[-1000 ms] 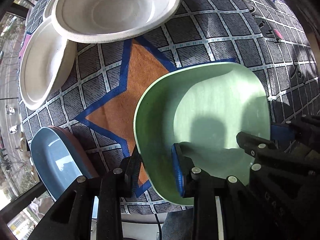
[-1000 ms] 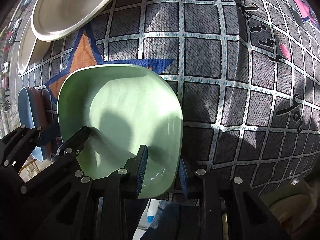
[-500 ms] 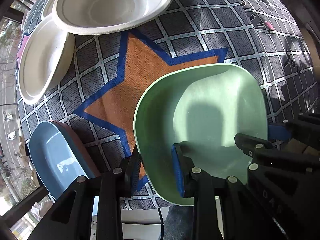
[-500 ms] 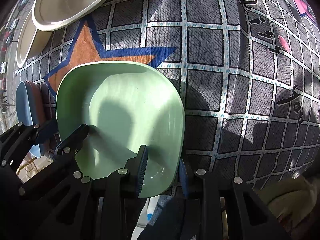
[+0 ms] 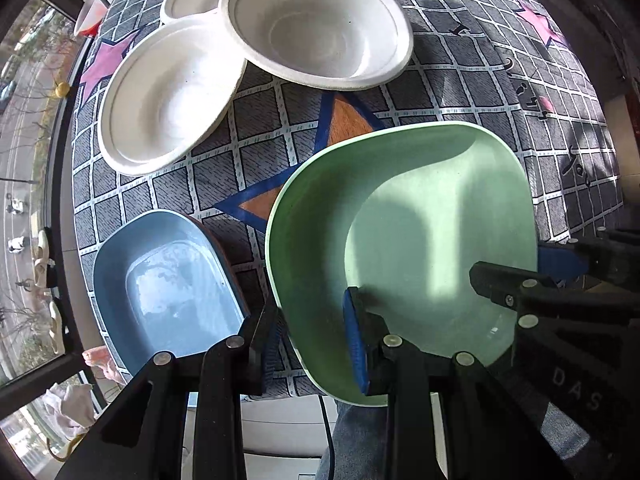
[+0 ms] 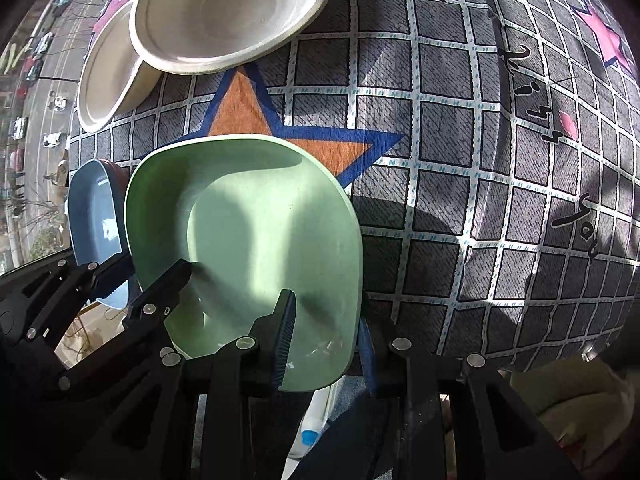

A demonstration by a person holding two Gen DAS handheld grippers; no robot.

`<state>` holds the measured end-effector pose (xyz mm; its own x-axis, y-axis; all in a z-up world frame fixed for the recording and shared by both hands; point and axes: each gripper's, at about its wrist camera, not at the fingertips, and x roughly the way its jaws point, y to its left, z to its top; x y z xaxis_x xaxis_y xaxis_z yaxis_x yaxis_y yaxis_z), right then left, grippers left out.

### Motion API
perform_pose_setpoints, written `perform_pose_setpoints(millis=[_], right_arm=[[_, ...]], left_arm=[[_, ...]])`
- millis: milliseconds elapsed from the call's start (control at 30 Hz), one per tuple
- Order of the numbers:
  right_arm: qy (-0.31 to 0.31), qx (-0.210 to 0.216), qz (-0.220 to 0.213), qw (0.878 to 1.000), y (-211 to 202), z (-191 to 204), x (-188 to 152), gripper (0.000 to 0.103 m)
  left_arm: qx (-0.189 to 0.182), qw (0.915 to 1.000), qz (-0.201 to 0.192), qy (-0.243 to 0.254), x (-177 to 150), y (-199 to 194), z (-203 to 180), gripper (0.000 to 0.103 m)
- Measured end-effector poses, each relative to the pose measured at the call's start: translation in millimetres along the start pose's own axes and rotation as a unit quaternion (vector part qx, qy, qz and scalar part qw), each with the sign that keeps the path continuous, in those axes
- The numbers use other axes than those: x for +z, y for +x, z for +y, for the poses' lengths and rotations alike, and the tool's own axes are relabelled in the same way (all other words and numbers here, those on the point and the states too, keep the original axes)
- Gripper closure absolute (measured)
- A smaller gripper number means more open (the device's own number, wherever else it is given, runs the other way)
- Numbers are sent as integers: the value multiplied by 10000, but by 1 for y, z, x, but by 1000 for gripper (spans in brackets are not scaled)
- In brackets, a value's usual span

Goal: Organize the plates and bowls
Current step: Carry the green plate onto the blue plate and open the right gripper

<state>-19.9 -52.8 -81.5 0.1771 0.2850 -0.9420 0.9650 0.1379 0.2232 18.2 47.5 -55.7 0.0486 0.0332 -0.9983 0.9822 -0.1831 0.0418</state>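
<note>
Green bowl mouth up, claw-gripped.

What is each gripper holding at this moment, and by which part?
Both hold the green plate by its near rim: the left gripper at the near-left edge, the right gripper at the near-right edge.

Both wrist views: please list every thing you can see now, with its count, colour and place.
Green bowl: one, pale green, at the near table edge, held on two sides of its rim.
Blue bowl: one, light blue, left of the green bowl, nested in a reddish-brown dish whose edge alone shows.
White bowls: three, white, overlapping at the far left of the table.
Tablecloth: one, grey grid with orange and pink stars, covering the table.
Left gripper: one, black with blue pads, astride the green bowl's left rim.
Right gripper: one, black with blue pads, astride its right rim.
</note>
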Motion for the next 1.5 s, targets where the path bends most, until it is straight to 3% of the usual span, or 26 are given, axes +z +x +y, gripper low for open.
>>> perform_pose_setpoints(millis=[233,533,667,1233,1367,1467,1500], right_arm=[[-276,139,-96,9995,-12,42,-5,70],[-756,219,-23,9969,-1,91,6,70],[-927,229,9,9954,5,98,25,70],[-1030,354,361,9934,43,155,42,70],[-1029,350,316,9936,41,151,45,70],[-1016,324,260,9940,37,147,47,69],[-999,306,249,9942,35,144,48,62]], left_arm=[[92,9987,-170,-476,-18,-19,45,71],[187,9940,-157,-1065,-28,-17,101,71],[242,9917,-147,-1255,-33,-19,116,71],[429,9826,-106,-1802,-38,-7,170,71],[405,9825,-68,-1815,-37,-5,169,60],[571,9806,-66,-1872,-38,-6,171,38],[616,9796,-80,-1911,-39,-7,173,34]])
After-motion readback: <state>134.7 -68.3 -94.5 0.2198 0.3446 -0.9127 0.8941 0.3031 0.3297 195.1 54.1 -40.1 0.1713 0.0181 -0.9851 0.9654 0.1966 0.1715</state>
